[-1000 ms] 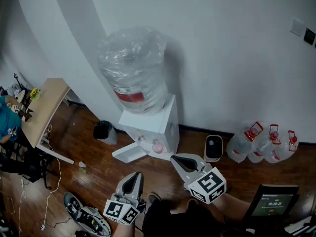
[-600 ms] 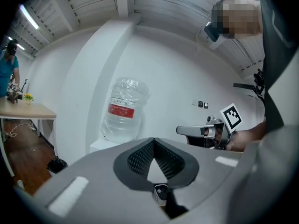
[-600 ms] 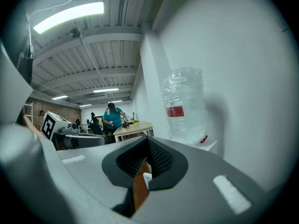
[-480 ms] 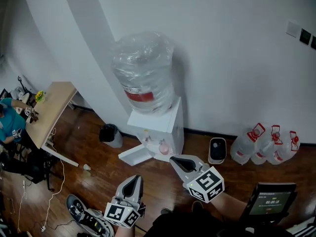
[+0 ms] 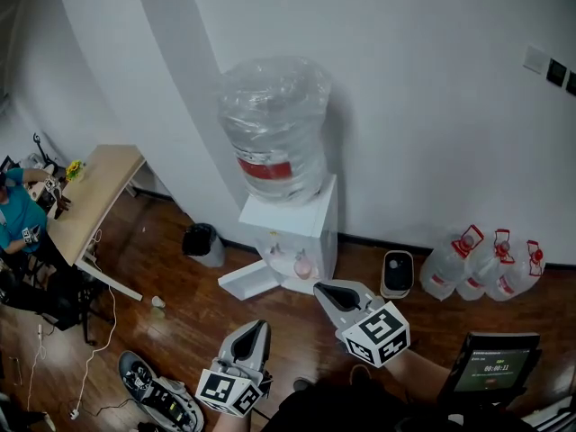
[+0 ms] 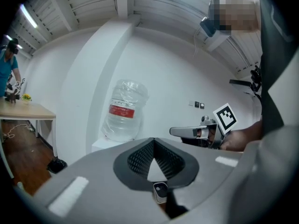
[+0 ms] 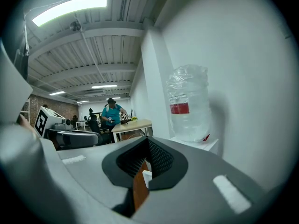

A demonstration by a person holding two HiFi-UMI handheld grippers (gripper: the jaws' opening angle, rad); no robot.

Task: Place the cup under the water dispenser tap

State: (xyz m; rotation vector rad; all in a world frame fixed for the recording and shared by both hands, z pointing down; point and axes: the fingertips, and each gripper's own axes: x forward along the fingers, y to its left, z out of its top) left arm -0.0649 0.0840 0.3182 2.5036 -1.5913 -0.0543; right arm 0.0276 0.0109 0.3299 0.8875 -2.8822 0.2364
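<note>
A white water dispenser [image 5: 297,228] stands against the wall with a big clear bottle [image 5: 274,129] on top. A small pink cup [image 5: 303,265] sits low in its front recess, by the taps. My left gripper [image 5: 255,333] is over the wooden floor in front of it, shut and empty. My right gripper [image 5: 331,292] is closer to the dispenser, just right of the cup, also shut and empty. The left gripper view shows my left gripper [image 6: 153,139], the bottle [image 6: 124,111] and the right gripper [image 6: 187,131]. The right gripper view shows my right gripper [image 7: 148,139] and the bottle [image 7: 187,104]; the cup is hidden in both.
A white flat panel [image 5: 245,280] lies on the floor left of the dispenser, with a black bin [image 5: 200,241] beyond. Spare water jugs [image 5: 477,264] and a small black-and-white box [image 5: 396,273] line the right wall. A wooden table [image 5: 90,201] and a seated person [image 5: 18,223] are at left.
The head view has swung, so the dispenser now sits further right in the picture. Both grippers stayed shut and empty; the left one drifted slightly right.
</note>
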